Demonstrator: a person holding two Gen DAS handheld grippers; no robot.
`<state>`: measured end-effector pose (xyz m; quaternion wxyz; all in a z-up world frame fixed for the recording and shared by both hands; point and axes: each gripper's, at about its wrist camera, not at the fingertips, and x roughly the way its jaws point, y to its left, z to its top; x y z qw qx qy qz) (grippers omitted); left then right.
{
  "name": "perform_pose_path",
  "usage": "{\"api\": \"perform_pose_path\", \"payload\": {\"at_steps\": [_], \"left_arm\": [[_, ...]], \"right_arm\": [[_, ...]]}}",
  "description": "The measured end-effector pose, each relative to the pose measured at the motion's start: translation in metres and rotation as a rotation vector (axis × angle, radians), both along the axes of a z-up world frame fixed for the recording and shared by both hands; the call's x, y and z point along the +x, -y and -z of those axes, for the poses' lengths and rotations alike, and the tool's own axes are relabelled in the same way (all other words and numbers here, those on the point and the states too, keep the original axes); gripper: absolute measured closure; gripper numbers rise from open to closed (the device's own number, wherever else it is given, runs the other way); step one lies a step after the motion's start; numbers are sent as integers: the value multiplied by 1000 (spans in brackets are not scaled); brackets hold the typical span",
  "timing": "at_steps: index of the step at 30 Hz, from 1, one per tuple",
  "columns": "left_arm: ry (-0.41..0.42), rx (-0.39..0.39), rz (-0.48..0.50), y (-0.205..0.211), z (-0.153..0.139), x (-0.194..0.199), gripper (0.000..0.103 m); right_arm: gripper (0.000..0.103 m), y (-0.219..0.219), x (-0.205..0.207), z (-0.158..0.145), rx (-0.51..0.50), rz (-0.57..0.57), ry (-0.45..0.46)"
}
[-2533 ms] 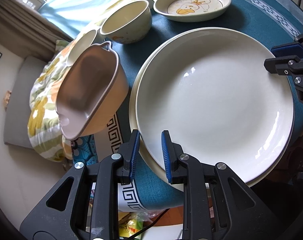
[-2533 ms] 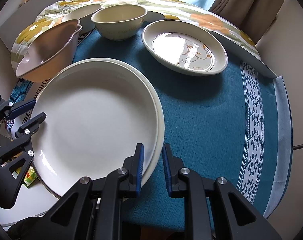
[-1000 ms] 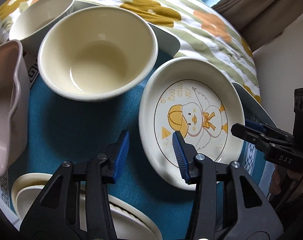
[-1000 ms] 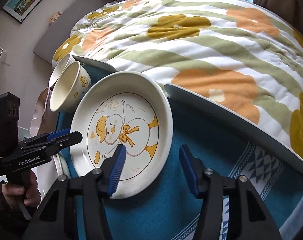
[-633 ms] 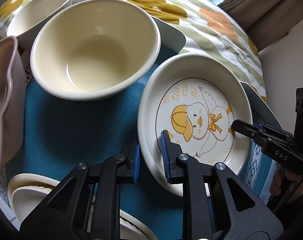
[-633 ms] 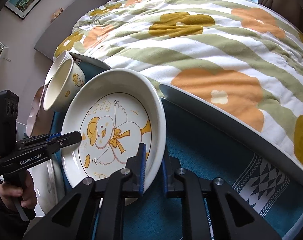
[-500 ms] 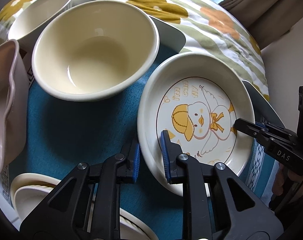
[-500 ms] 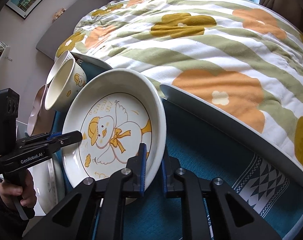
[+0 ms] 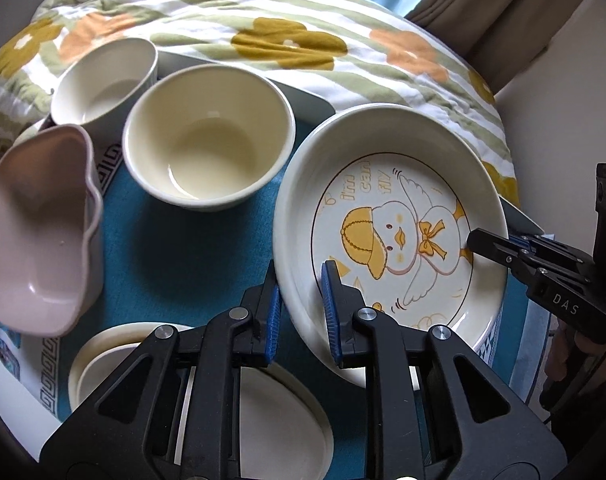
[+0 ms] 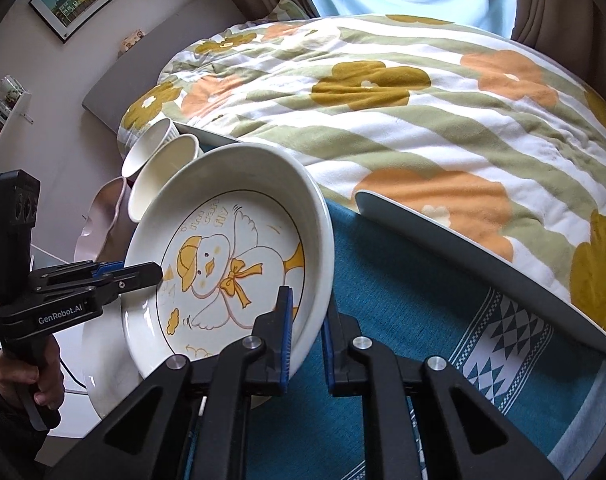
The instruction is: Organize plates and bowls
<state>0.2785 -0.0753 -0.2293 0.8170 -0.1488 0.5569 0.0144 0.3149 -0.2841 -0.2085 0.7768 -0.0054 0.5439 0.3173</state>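
Since 1 sec ago: both claws snapped shut on duck plate [image 9: 391, 236], one each side, plate now lifted + tilted off table [image 9: 175, 264].

L to R, left wrist view:
- pink wavy bowl [image 9: 39, 236] at far left edge of blue cloth, tipped on its side.
- small white bowl [image 9: 103, 84] behind it, near flower blanket [image 9: 287, 32].
- big cream bowl [image 9: 207, 144] in middle, upright, just beside duck plate, not touching as far as can tell.
- stack of big white plates [image 9: 287, 420] at bottom, under claw arms.
- left claw [image 9: 299, 312] pinching near-left rim of duck plate; one blue pad outside rim, other inside.
- right claw [image 9: 499, 246] coming in from right, tips pressed on far-right rim.

Right wrist view, L to R:
- hand [image 10: 35, 364] gripping black handle of left claw [image 10: 143, 274].
- duck plate [image 10: 223, 264] held up, tilted, left side lower; covers part of cream bowl [image 10: 163, 172].
- right claw [image 10: 307, 328] pinching plate rim, pads tight on both faces.
- blue cloth w/ white pattern, then bed w/ blanket [image 10: 423, 120] at right.
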Motion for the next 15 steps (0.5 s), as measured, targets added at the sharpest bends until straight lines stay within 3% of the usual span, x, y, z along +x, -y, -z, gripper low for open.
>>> {"api": "perform_pose_path", "payload": {"at_steps": [8, 15], "left_arm": [[83, 36, 103, -31, -47, -41, 86], [76, 45, 218, -66, -54, -80, 86]], "right_arm": [[90, -28, -59, -42, 1, 88, 71], [90, -59, -115, -48, 1, 204, 54]]}}
